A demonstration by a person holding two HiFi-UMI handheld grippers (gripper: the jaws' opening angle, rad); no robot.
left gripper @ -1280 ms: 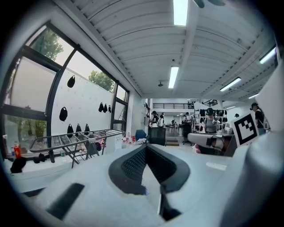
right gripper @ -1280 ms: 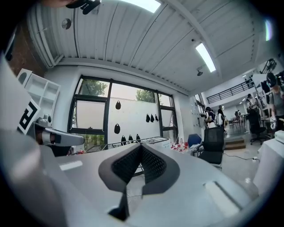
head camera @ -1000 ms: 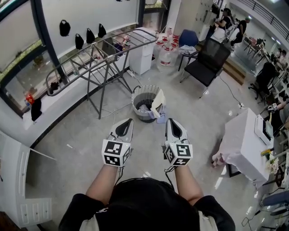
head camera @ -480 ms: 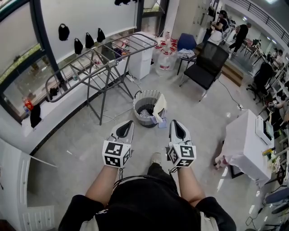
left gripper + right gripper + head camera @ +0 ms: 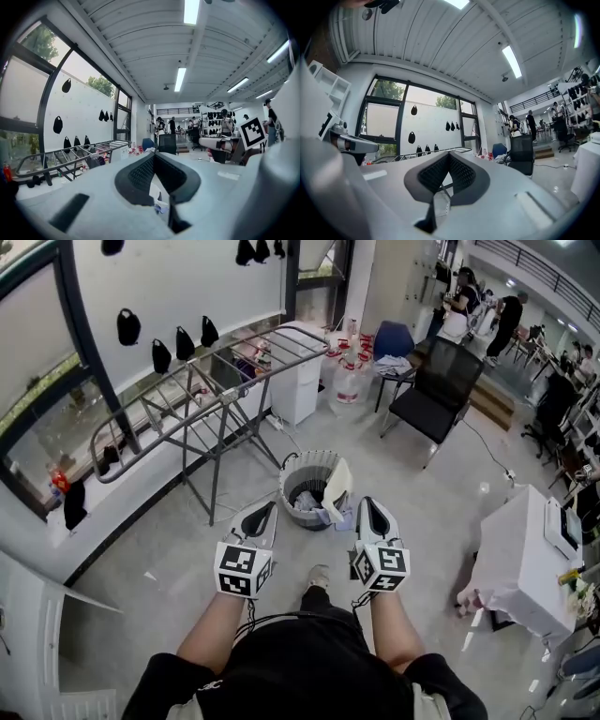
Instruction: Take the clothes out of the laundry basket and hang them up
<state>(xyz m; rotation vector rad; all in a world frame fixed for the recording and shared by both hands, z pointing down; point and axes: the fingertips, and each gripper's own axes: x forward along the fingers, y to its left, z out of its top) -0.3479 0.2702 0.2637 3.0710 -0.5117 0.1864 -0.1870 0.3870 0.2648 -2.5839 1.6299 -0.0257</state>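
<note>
The left gripper [image 5: 262,512], a white hand-held tool with black ribbed pads and a marker cube at its back, is held out level in front of the person. Its jaws are clenched together with nothing between them, which the left gripper view [image 5: 153,161] confirms. The right gripper [image 5: 371,512] is its twin and is held beside it, well apart. It is likewise clenched and empty, its pads meeting at the tip in the right gripper view [image 5: 449,159]. Just ahead of the two tips and between them, the round grey slatted plastic laundry basket [image 5: 296,466] stands on the pale polished floor [image 5: 169,531]. A cream-coloured cloth [image 5: 336,486] is draped over the basket's rim on the side nearer the right gripper, and crumpled pale clothes [image 5: 306,503] lie inside. Farther ahead and to the left of the left gripper stands the grey metal folding drying rack [image 5: 202,371], its top bars bare. A black mesh office chair [image 5: 433,381] stands well ahead and to the right of the right gripper, and a white boxy cabinet [image 5: 514,554] stands out to its right. The person's light shoe [image 5: 319,576] shows on the floor below and between the grippers.
</note>
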